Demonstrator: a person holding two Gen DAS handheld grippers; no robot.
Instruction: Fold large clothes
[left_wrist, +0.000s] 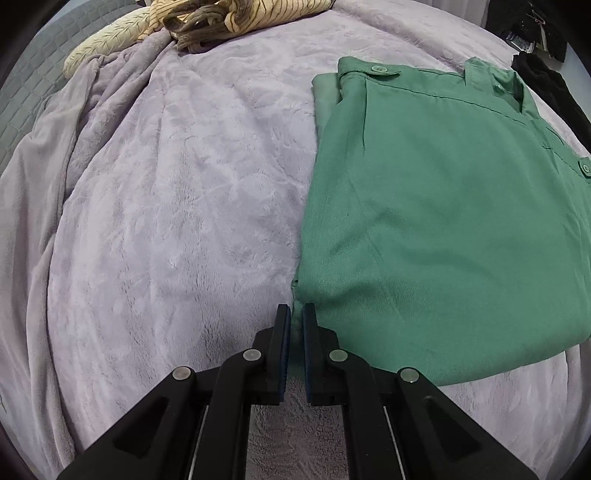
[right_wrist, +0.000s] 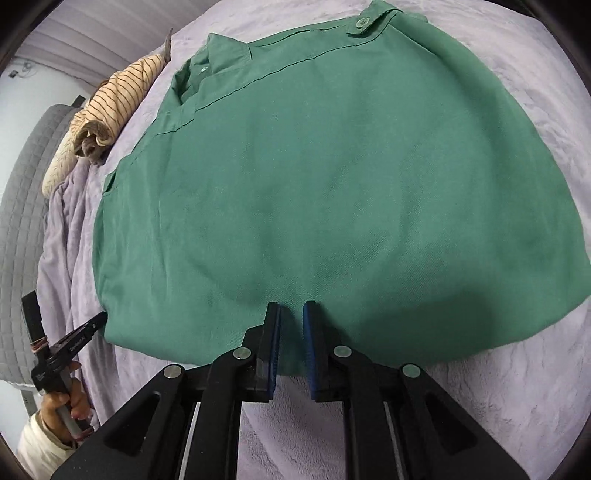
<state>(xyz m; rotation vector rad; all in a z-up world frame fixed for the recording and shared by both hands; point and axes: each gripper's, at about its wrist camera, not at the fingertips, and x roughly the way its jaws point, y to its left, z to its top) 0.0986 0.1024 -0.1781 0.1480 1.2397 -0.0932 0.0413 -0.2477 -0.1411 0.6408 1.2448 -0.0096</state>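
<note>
A green garment with button tabs lies folded flat on a lilac plush blanket; it fills the right wrist view. My left gripper hovers at the garment's near left corner, jaws a narrow gap apart, nothing between them. It also shows at the left in the right wrist view, held by a hand. My right gripper is over the garment's near edge, jaws slightly apart, holding nothing.
A crumpled cream striped garment and a pale pillow lie at the far end of the bed. Dark clothes hang at the far right. A grey quilted headboard stands on the left.
</note>
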